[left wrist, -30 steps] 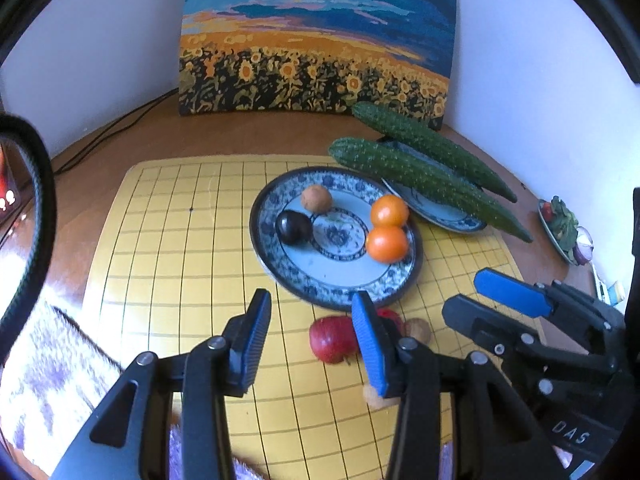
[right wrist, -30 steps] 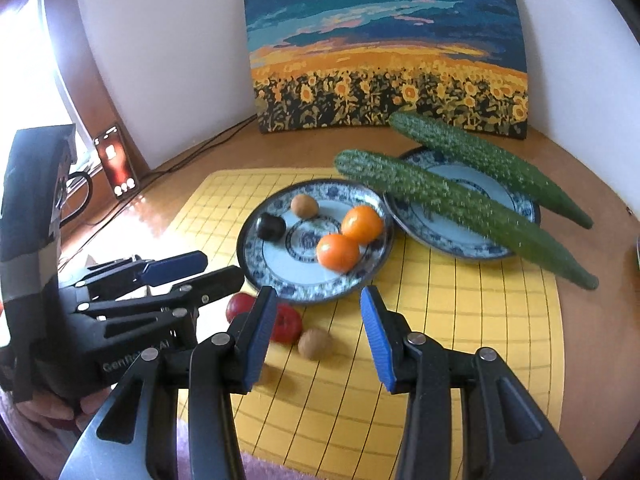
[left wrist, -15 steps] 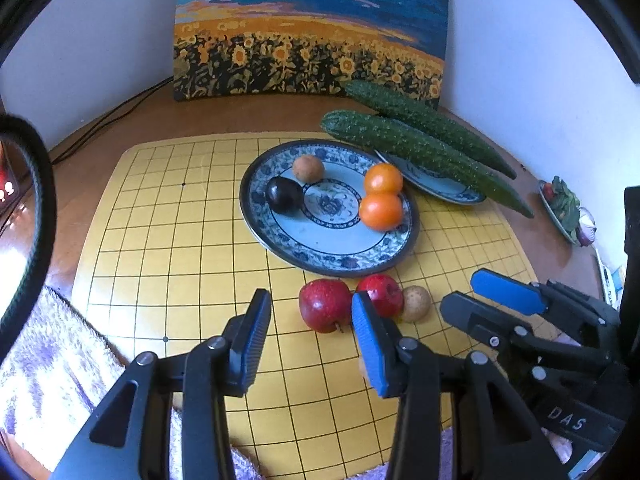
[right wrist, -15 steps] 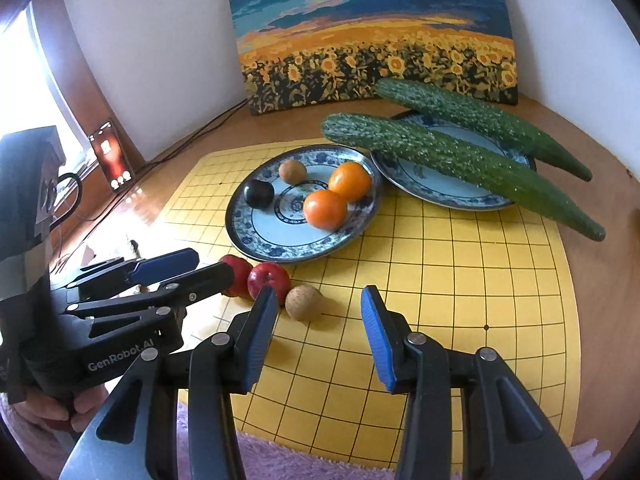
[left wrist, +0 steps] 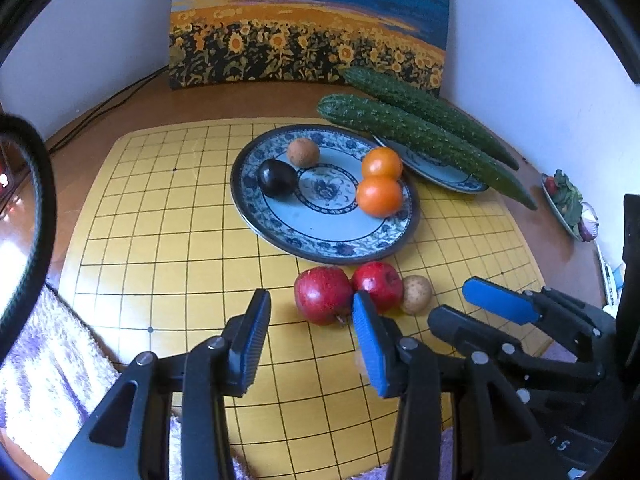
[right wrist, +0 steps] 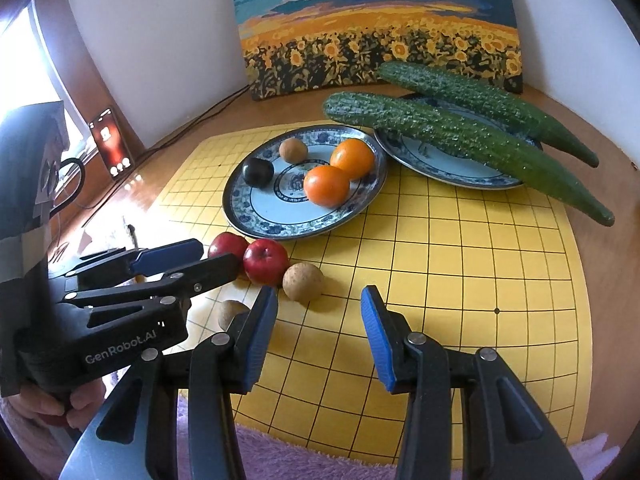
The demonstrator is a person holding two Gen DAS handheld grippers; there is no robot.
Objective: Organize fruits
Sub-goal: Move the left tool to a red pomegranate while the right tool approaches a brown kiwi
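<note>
Two red apples (left wrist: 323, 300) lay touching each other on the yellow grid mat (left wrist: 160, 240), just ahead of the left gripper (left wrist: 312, 332), whose fingers were opening with nothing between them. One small brown fruit (right wrist: 303, 281) sat beside the apples, just beyond the right gripper (right wrist: 320, 334), whose fingers stood partly apart and empty. Past the apples, the patterned plate (left wrist: 280, 232) held two oranges (left wrist: 379, 195), a dark plum (left wrist: 277, 178) and another brown fruit. Farther right, two cucumbers (right wrist: 460, 140) rested across a second plate (right wrist: 440, 168).
</note>
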